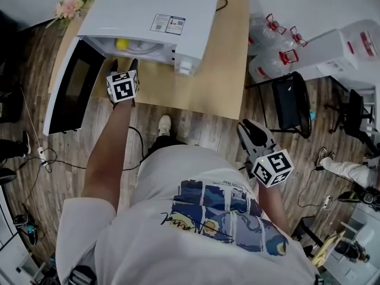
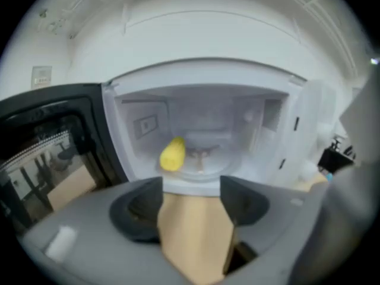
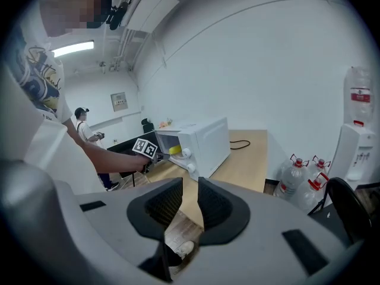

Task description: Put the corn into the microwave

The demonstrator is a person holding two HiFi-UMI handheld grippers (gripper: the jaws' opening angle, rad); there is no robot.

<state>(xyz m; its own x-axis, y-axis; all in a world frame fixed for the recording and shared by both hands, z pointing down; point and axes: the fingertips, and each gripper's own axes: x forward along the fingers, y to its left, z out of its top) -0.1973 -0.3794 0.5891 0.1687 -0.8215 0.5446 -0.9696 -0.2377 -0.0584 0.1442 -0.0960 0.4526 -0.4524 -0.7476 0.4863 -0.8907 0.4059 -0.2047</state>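
Note:
The yellow corn [image 1: 122, 43] lies inside the white microwave [image 1: 154, 10], on the left of its glass turntable, and also shows in the left gripper view [image 2: 173, 154]. The black-glass door [image 1: 68, 85] hangs wide open to the left. My left gripper [image 1: 123, 63] is just in front of the cavity mouth, with its jaws open and only bare tabletop between them [image 2: 191, 186]. It is not touching the corn. My right gripper [image 1: 252, 129] hangs low at my right side over the floor. Its pads [image 3: 190, 195] are a narrow gap apart and hold nothing.
The microwave stands on a wooden table [image 1: 196, 82], with a cable behind it. Water bottles [image 1: 273, 46], a dispenser [image 1: 350, 46] and a black chair [image 1: 288, 103] stand to the right. Flowers [image 1: 71, 6] sit at the table's far left corner. Another person [image 3: 83, 126] stands far back.

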